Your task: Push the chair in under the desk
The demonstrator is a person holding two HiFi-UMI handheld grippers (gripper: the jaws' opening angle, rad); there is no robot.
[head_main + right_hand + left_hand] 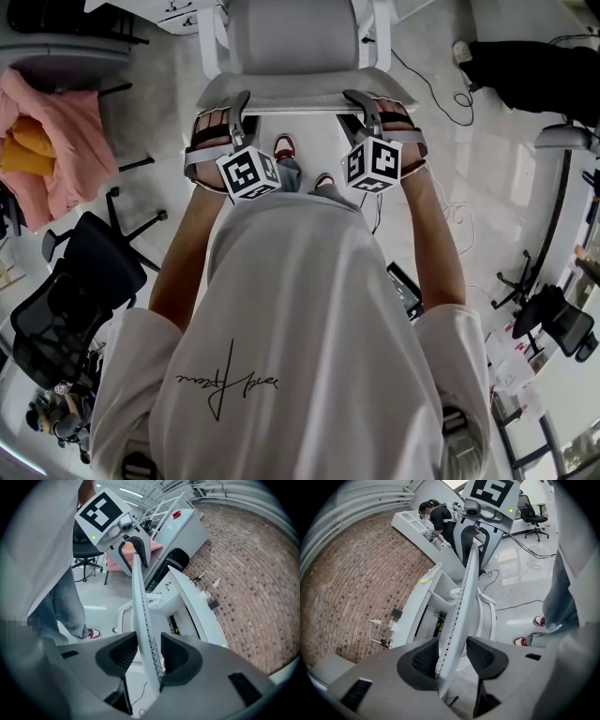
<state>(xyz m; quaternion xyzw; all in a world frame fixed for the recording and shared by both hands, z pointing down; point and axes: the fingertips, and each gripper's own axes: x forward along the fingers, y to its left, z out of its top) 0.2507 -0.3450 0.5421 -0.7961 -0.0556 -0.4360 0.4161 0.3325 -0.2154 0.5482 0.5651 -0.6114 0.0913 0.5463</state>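
A white chair with a grey mesh backrest (300,89) stands in front of me, its seat beyond the top rail. Both grippers straddle that rail from above. My left gripper (236,111) holds the rail's left end. In the left gripper view the thin backrest edge (461,597) runs between the jaws of that gripper (451,656) and touches both pads. My right gripper (364,105) holds the right end, and the backrest edge (139,597) fills the gap of that gripper (149,653). A white desk (417,602) (192,597) stands beyond the chair, against a curved brick wall.
A black office chair (84,281) and a chair draped in pink cloth (56,141) stand to the left. Cables (441,94) cross the glossy floor on the right, near another black chair (553,319). My shoes (284,147) are just behind the chair. A person (440,517) sits at a far desk.
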